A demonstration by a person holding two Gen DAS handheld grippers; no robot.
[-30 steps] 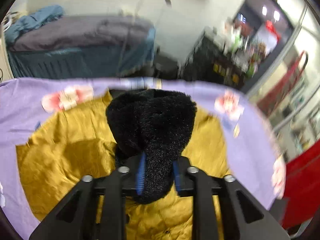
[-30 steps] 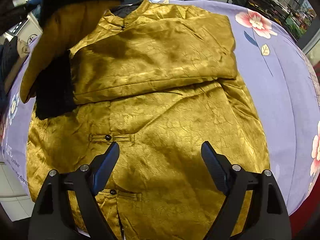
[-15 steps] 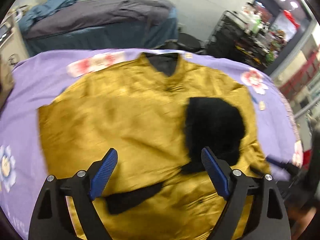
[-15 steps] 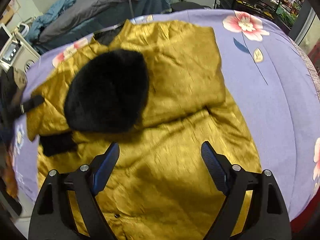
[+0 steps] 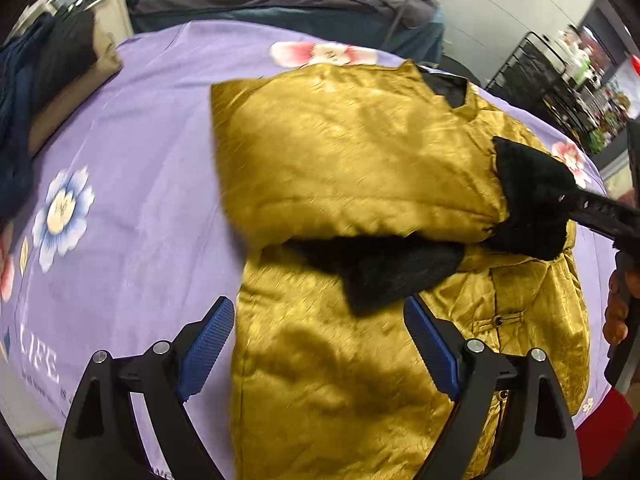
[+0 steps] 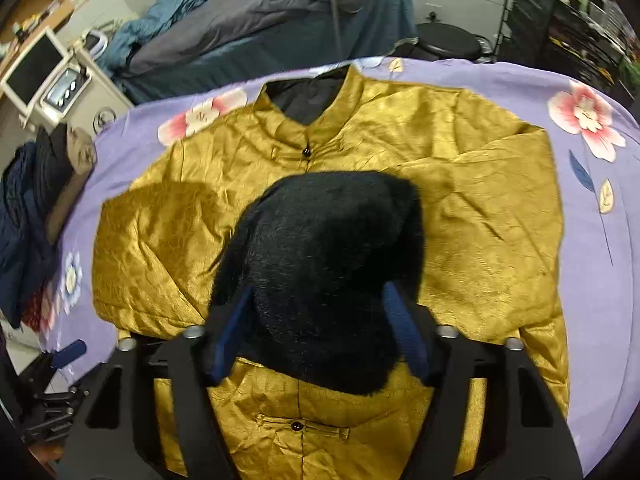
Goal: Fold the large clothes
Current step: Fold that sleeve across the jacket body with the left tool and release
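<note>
Gold brocade jacket [image 6: 460,216] lies face up on the lavender floral bedsheet [image 5: 132,184], both sleeves crossed over the chest; on the left, the left gripper [image 5: 318,344] hangs spread and empty above the lower left hem; reach for that hem edge only; to the right, the right gripper [image 6: 320,340] is closing around the black fur cuff [image 6: 328,264], which sits between its jaws; let the pads seat fully before pulling; keep the cuff low and flat so the sleeve fold holds.

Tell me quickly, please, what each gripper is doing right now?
Left gripper: open, empty, above the gold jacket.
Right gripper: jaws closing around the black fur cuff.
</note>
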